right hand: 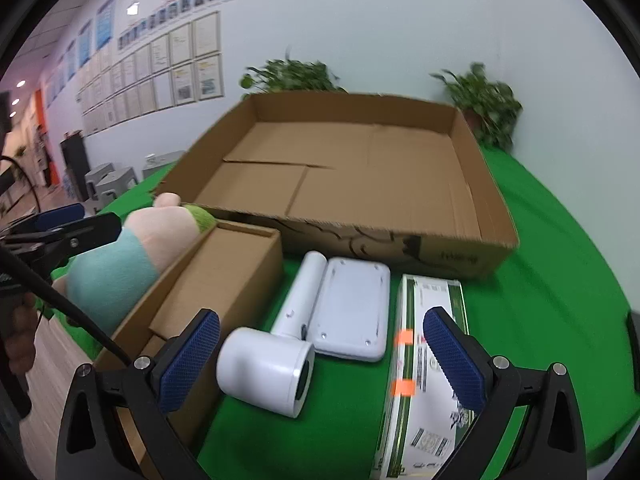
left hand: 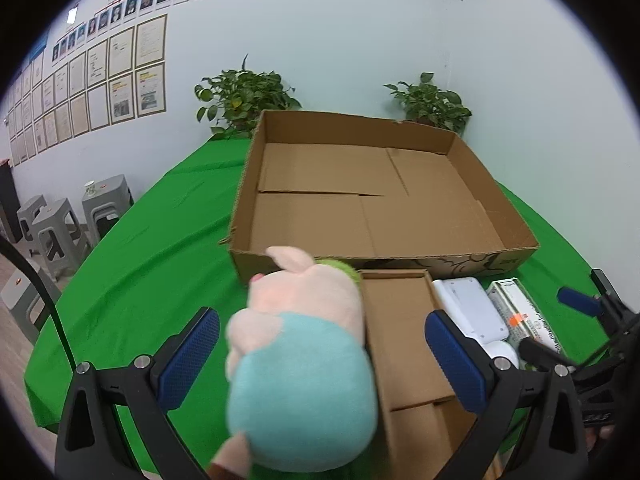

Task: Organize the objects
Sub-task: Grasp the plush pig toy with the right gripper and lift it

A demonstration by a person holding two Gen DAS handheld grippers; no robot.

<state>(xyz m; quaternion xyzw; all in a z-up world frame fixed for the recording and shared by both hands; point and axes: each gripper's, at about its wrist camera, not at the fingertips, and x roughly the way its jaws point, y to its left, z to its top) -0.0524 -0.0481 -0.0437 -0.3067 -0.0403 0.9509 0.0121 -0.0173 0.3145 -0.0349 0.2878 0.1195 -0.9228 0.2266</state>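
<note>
A large open cardboard box [left hand: 460, 168] [right hand: 472, 200] stands on the green table; nothing lies in it. In front of it lie a pink plush pig in a teal shirt [left hand: 300, 344] [right hand: 132, 252], a small brown carton [left hand: 404, 332] [right hand: 224, 276], a white hair dryer [right hand: 276, 352], a white flat device [right hand: 352, 308] and a green-white carton [right hand: 432, 360]. My left gripper [left hand: 320, 360] is open with its blue pads either side of the pig. My right gripper [right hand: 320, 356] is open above the hair dryer and the white device.
Two potted plants [left hand: 248, 96] [left hand: 432, 104] stand behind the box by the wall. Grey stools [left hand: 60, 232] stand left of the table. The green cloth [left hand: 152, 264] is bare left of the box.
</note>
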